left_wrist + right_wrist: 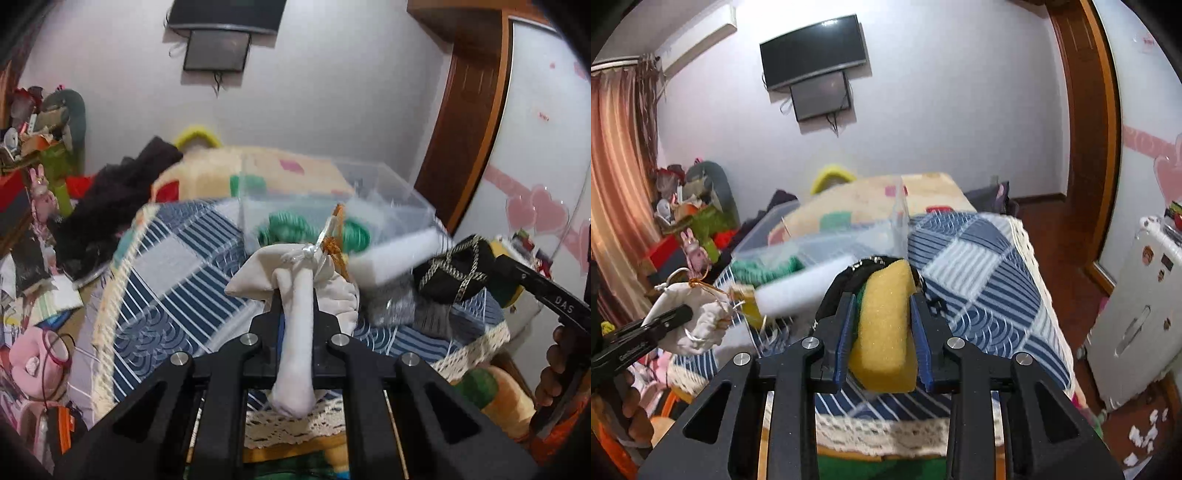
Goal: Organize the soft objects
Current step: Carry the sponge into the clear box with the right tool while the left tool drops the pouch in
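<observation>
My left gripper [295, 314] is shut on a white cloth pouch [297, 332] with a drawstring, held above the blue patchwork cloth; it also shows in the right wrist view [701, 317]. My right gripper [882, 299] is shut on a yellow sponge [884, 332] with a black chained item [857, 275] pressed against it; both show in the left wrist view [458, 269]. A clear plastic box [332, 206] on the table holds green yarn [288, 225]. A white foam block [391, 258] lies by the box's near corner.
The table wears a blue patchwork cloth [979, 273] with a lace edge. A dark garment [118, 206] and a quilted cover [221, 173] lie behind. Clutter and pink toys [33, 358] fill the left floor. A white case [1137, 314] stands right.
</observation>
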`<action>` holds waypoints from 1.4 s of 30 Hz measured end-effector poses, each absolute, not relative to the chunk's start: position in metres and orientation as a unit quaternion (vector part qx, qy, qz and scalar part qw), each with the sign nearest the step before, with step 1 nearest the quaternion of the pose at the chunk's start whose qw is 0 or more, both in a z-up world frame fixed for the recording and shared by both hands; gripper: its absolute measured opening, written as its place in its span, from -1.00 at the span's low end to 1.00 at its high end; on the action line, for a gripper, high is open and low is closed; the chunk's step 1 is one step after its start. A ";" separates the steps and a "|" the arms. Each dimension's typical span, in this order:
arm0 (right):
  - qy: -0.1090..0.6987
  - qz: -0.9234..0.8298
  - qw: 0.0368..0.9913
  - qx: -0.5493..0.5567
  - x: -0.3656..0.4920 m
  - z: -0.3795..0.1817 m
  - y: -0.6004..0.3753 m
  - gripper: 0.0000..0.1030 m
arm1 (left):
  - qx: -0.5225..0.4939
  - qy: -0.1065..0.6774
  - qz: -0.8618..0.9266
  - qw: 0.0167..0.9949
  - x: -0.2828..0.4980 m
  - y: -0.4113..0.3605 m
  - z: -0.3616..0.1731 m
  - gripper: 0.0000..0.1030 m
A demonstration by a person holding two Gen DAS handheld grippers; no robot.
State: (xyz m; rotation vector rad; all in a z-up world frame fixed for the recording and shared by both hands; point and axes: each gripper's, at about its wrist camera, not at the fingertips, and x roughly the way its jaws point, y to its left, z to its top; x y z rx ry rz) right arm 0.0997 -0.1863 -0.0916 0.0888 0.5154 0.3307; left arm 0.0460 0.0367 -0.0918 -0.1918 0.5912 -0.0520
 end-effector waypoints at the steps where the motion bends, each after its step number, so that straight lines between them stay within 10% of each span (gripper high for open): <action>1: 0.249 0.165 0.953 0.044 0.101 -0.089 -0.185 -0.48 | -0.096 0.282 -0.026 0.954 0.045 0.039 -0.085 -0.85; 5: 0.229 0.176 0.956 0.046 0.108 -0.078 -0.177 -0.84 | -0.090 0.254 -0.022 0.963 0.042 0.042 -0.065 -0.85; 18: 0.283 0.180 0.941 0.028 0.133 -0.105 -0.176 -0.84 | -0.091 0.240 -0.030 0.966 0.070 0.041 -0.053 -0.85; 26: 0.287 0.143 0.947 0.006 0.108 -0.108 -0.191 -0.03 | -0.104 0.251 -0.039 0.962 0.069 0.041 -0.060 -0.85; 38: 0.374 0.101 0.922 0.003 0.092 -0.157 -0.219 -0.03 | -0.107 0.253 -0.049 0.960 0.067 0.037 -0.062 -0.85; 42: 0.378 0.113 0.919 0.015 0.091 -0.160 -0.220 -0.38 | -0.103 0.253 -0.050 0.961 0.065 0.034 -0.061 -0.85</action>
